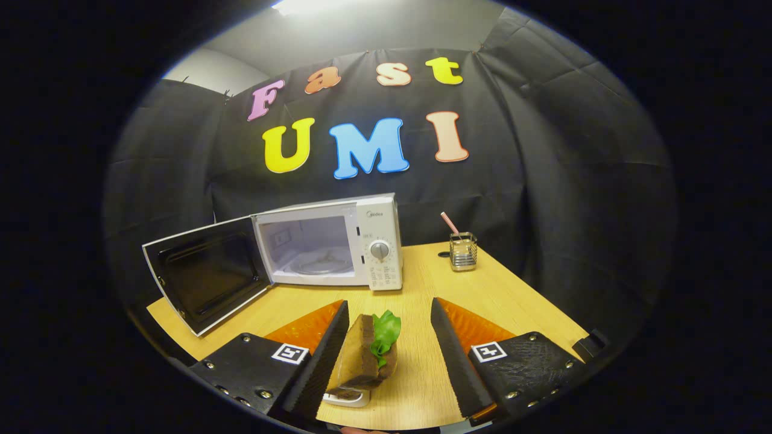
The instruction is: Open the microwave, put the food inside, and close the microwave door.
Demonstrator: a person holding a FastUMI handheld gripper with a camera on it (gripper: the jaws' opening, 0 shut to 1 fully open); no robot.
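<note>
Gripper view: we see our gripper (389, 349) released, fingers spread wide apart over the table (512, 295). Between them stands the sandwich (365, 355), brown bread with green lettuce, leaning against the left finger and clear of the right one. It sits on a small white stand (350, 396). Beyond the fingers, the microwave (362, 241) has its door (205, 274) swung open to the left. A wire holder (462, 250) with a straw stands right of it.
</note>
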